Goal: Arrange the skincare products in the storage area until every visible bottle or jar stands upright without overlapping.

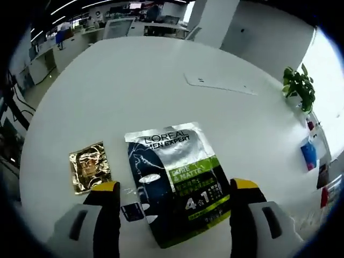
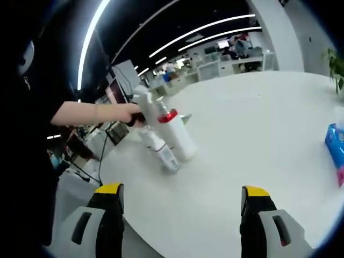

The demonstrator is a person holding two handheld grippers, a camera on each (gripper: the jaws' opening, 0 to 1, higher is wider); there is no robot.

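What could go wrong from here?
1. The white bottle and the smaller bottle stand tilted near the table edge; a nudge may tip them off.
2. A person's hand is on those bottles, so the right tool may collide with it.
3. The flat sachet lies between the left tool jaws, hard to pinch.

The bench is smooth, matt white. The sachet is glossy printed foil; the small packet is crinkled gold foil. The bottles look like smooth plastic.
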